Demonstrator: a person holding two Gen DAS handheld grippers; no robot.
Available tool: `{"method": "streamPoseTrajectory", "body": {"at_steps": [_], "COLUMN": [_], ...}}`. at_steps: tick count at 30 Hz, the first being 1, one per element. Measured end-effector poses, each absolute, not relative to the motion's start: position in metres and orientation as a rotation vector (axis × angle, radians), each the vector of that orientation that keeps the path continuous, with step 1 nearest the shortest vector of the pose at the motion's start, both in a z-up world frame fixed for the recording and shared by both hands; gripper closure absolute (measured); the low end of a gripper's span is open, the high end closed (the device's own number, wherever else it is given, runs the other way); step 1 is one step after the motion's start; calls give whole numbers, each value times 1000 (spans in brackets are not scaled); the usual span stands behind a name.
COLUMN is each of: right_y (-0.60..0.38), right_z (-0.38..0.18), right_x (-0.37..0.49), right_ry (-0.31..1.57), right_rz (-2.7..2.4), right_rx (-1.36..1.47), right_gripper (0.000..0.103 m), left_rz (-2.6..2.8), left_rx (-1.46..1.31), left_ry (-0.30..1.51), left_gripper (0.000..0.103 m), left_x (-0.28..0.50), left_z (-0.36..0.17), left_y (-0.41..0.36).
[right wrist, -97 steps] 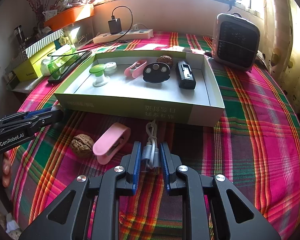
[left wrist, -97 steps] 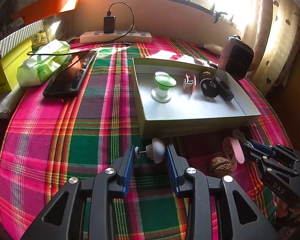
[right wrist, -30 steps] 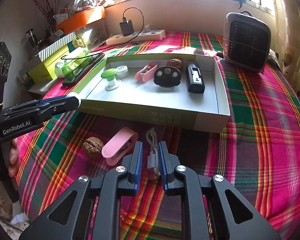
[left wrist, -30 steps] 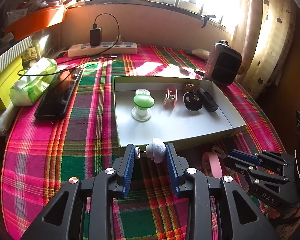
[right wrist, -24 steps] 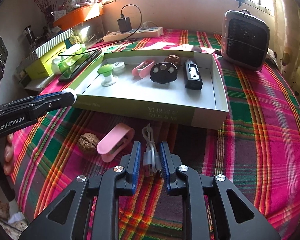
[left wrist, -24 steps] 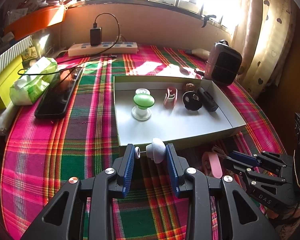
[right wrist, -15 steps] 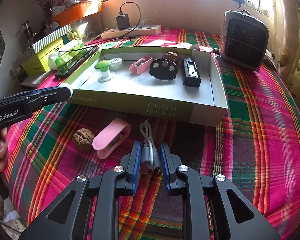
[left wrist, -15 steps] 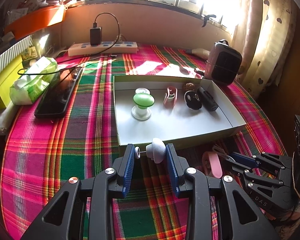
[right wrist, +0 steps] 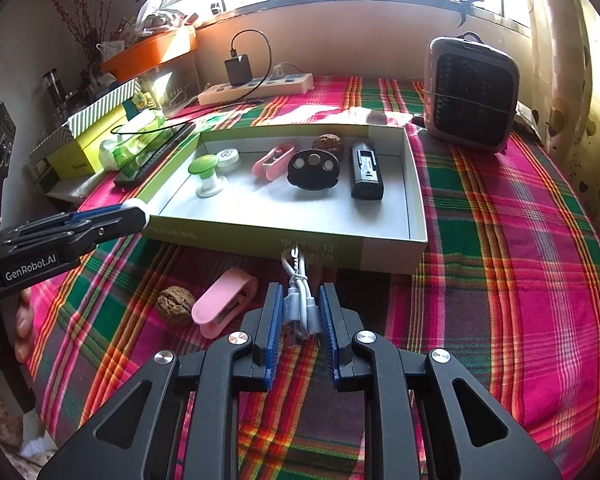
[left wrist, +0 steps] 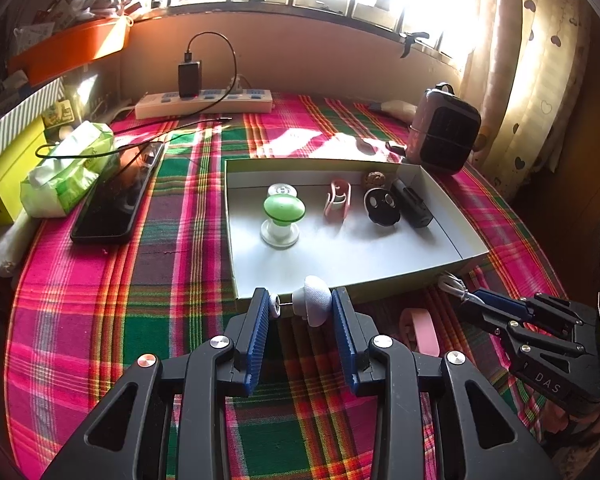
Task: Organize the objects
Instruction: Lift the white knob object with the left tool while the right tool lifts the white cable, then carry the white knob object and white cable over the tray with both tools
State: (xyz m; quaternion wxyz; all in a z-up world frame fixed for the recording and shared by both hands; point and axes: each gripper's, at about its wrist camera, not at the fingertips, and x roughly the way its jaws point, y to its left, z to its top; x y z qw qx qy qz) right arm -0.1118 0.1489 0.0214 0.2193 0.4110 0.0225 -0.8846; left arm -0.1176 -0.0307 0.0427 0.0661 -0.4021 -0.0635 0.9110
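Covering the whole surface under both grippers, a plaid tablecloth (right wrist: 500, 264) in pink, green and orange runs out to the window wall. Straight ahead of the right gripper (right wrist: 299, 312) lies an open shallow box (right wrist: 384, 258), its near wall just beyond the fingertips; inside it, toward the far side, sit a black rectangular device (right wrist: 366, 176), a black round piece (right wrist: 313, 170), a pink clip (right wrist: 273, 161), a green-topped knob (right wrist: 205, 172), a white round cap (right wrist: 228, 159) and a walnut (right wrist: 329, 142). Beyond the box to the right stands a small heater (right wrist: 474, 94). Left of the right gripper, on the cloth, rest a second pink clip (right wrist: 226, 300) and, further left, another walnut (right wrist: 175, 304). The right gripper's blue pads are pinching a bundled white cable (right wrist: 300, 302), whose loop reaches forward to the box wall.

The left gripper (left wrist: 302, 308) is held at the box's (left wrist: 384, 284) near left corner, jaws part-way closed and clamping a small white knob on a pin (left wrist: 312, 304) end to end. To its right, the right gripper (left wrist: 474, 300) shows from the side.
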Motion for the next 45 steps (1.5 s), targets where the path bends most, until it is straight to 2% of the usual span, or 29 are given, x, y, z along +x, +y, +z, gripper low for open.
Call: {"method": "streamPoseTrajectory", "body": {"at_steps": [4, 5, 6, 16, 19, 24, 26, 30, 31, 32, 36, 45], "right_y": [147, 147, 147, 159, 156, 149, 147, 142, 142, 142, 143, 158], "right_z": [27, 28, 29, 21, 16, 7, 3, -2, -1, -1, 0, 20], "right_x": [-115, -116, -117, -118, -116, -115, -116, -115, -114, -114, -112, -112], "right_ry": [57, 57, 56, 3, 60, 112, 131, 229, 239, 246, 249, 65], "right_rz": [-2451, -2453, -2456, -2421, -2424, -2410, -2403, -2441, -2449, -2453, -2449, -2432], "right_rx": [1120, 1116, 1111, 1148, 1169, 1202, 1210, 1220, 1219, 1217, 1210, 1147], "right_gripper": [84, 92, 94, 94, 90, 72, 72, 72, 74, 82, 83, 83], "left_rz": [2747, 2747, 2747, 2739, 2737, 2737, 2737, 2737, 2737, 2738, 2737, 2743], "left_rx": [-1206, -1206, -1206, -1216, -1216, -1214, -1215, -1215, -1215, -1215, -1215, -1205], "left_ry": [-189, -187, -187, -186, -186, -186, -189, -189, -187, -186, -189, -183], "left_gripper": [73, 73, 73, 73, 73, 73, 73, 73, 73, 73, 73, 73], "left_x": [-119, -120, -121, -123, -124, -123, -124, -124, -124, -124, -124, -125], "left_z": [44, 44, 44, 42, 42, 42, 41, 42, 41, 41, 41, 43], "left_y": [-30, -29, -29, -28, -28, -28, -28, -28, -28, -28, -28, -29]}}
